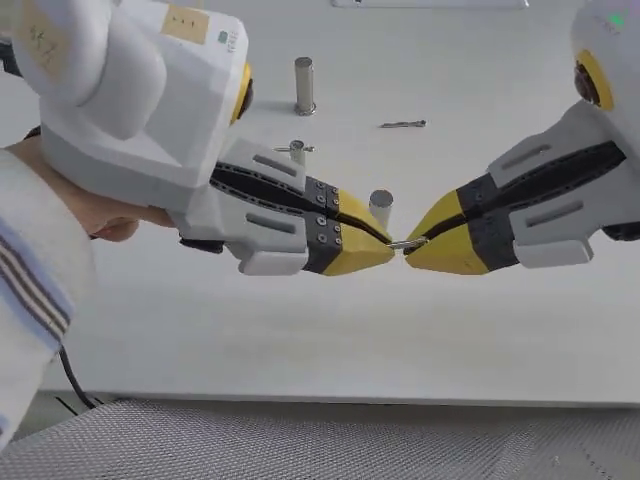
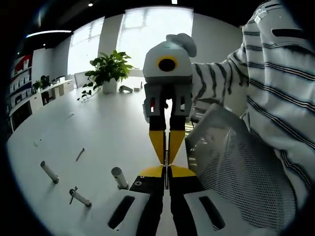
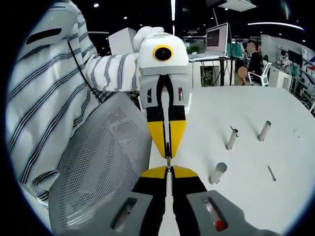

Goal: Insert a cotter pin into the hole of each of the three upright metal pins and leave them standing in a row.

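Note:
My left gripper (image 1: pixel 385 250) and right gripper (image 1: pixel 412 250) meet tip to tip above the white table's (image 1: pixel 300 320) front part. A thin cotter pin (image 1: pixel 403 243) spans the two tips, and both look shut on it. In the right gripper view it shows as a short sliver (image 3: pixel 168 160). One metal pin (image 1: pixel 381 205) stands just behind the tips. Farther back, a second pin (image 1: pixel 297 150) has a cotter pin through it, and a third pin (image 1: pixel 304 85) stands bare. A loose cotter pin (image 1: pixel 403 124) lies to its right.
A grey mesh chair back (image 1: pixel 300 440) sits below the table's front edge (image 1: pixel 330 400). A person's striped sleeve (image 1: pixel 30 290) is at the left. A potted plant (image 2: pixel 106 71) stands at the table's far end.

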A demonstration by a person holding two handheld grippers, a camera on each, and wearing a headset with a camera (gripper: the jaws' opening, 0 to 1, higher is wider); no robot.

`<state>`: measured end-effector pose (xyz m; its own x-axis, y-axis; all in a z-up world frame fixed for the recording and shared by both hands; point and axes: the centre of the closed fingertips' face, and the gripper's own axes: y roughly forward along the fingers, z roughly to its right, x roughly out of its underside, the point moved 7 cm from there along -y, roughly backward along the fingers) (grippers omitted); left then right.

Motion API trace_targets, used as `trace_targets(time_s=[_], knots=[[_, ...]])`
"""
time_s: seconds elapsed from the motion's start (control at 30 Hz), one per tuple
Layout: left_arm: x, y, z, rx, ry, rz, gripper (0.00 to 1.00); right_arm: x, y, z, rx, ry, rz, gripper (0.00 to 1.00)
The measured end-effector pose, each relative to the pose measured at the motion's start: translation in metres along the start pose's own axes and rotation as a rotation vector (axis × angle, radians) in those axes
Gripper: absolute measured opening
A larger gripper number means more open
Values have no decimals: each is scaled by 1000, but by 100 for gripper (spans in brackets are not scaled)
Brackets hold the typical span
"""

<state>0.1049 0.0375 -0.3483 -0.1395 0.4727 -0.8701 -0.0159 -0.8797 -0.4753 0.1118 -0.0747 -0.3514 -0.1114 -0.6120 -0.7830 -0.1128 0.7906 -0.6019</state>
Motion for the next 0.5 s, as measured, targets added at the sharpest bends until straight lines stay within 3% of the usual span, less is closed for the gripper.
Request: trace_targets(time_s=[0.33,0.5], knots=[[-3,1,1,12,1,1,0,1,1,0,-13,20,-20,0],[-6,3,1,10,-10,8,0,1,-1,1,-3,25,-1,0]])
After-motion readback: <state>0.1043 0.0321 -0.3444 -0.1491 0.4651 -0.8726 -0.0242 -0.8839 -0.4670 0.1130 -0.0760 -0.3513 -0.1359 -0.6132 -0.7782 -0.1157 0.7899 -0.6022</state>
